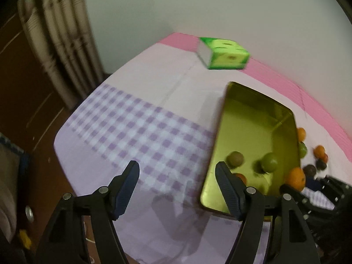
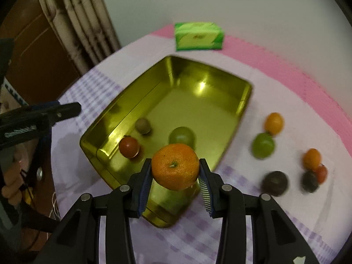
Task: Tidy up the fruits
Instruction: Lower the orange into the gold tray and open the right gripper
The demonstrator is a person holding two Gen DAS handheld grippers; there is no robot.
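Mandarin [image 2: 175, 166], stem toward camera, gripped by right fingers [image 2: 175, 177] over tin [image 2: 246, 101] (left fingers [image 1: 177, 189] parted, empty).

No legible text; white lettering on left hand-held gripper [image 2: 66, 110] body too blurred.

Loose fruits [image 2: 275, 183] blurred beyond naming

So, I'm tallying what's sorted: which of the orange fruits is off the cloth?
The mandarin clamped in the right hand-held gripper, above the gold tin; the two smaller ones lie on the tablecloth.
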